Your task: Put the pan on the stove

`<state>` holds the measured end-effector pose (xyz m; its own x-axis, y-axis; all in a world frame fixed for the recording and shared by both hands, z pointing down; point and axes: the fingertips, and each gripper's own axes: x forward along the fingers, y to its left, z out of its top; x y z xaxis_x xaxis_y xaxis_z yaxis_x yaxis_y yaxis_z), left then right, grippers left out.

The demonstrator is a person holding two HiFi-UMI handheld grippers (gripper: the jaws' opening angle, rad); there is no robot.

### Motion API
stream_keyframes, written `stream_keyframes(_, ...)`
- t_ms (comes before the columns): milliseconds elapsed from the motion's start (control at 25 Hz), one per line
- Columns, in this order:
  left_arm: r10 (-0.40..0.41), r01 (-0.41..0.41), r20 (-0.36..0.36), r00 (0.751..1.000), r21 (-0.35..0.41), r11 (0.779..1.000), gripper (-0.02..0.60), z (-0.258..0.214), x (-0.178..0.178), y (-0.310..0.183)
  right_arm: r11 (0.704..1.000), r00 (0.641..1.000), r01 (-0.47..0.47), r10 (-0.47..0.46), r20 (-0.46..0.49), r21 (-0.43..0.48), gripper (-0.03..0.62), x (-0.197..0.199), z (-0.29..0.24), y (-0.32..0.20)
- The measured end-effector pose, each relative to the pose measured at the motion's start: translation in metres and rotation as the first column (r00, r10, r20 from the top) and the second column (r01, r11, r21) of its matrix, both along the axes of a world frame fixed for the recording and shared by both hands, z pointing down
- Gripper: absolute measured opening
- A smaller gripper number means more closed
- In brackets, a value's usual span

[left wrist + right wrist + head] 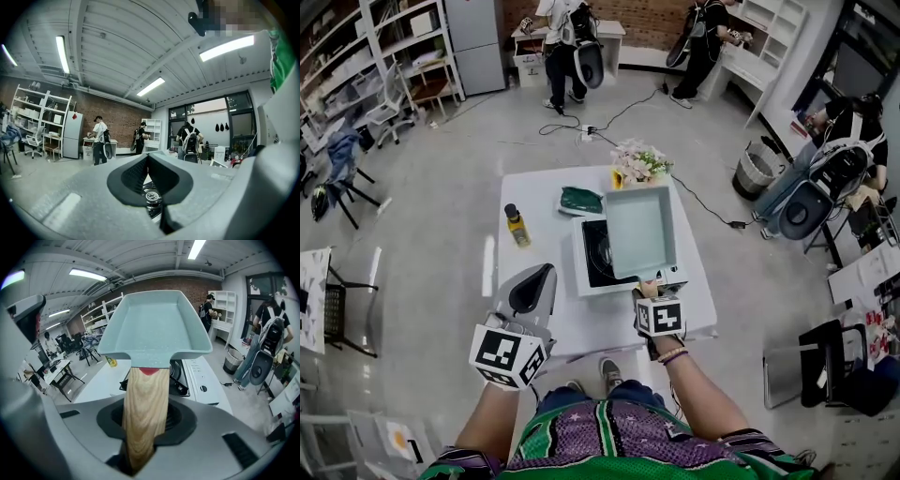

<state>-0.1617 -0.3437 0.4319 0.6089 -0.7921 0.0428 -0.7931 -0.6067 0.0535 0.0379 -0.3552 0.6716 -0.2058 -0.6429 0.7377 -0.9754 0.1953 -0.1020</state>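
My right gripper [650, 289] is shut on the wooden handle [145, 413] of a pale teal square pan [639, 230]. In the right gripper view the pan [154, 324] hangs in the air, its far end tipped up, above the white single-burner stove [187, 373]. In the head view it covers the right part of the stove [592, 255] on the white table [609, 323]. My left gripper [542, 277] hovers over the table's front left edge, apart from the stove. Its jaws [147, 161] meet with nothing between them.
A yellow bottle [517, 226] stands left of the stove. Behind the stove lie a green cloth [580, 200] and a bunch of flowers [639, 164]. People stand at benches at the back, one sits at the right. Chairs [342, 309] and a bin [756, 171] ring the table.
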Motion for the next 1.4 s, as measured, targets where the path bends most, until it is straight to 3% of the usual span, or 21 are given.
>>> stream_keyframes(720,0.037,-0.037,-0.02,0.999,-0.039,0.999,0.017,0.019,-0.001,-0.022,0.988,0.998,-0.056,0.058,0.014,-0.145,0.1,-0.007,0.053,-0.013)
stream_keyframes(1400,0.019,-0.021,-0.031,0.999,-0.069,0.997,0.017,0.033,-0.019,-0.024,0.955,0.996,-0.078,0.064,-0.06,-0.285,0.104,-0.012,0.087,-0.008)
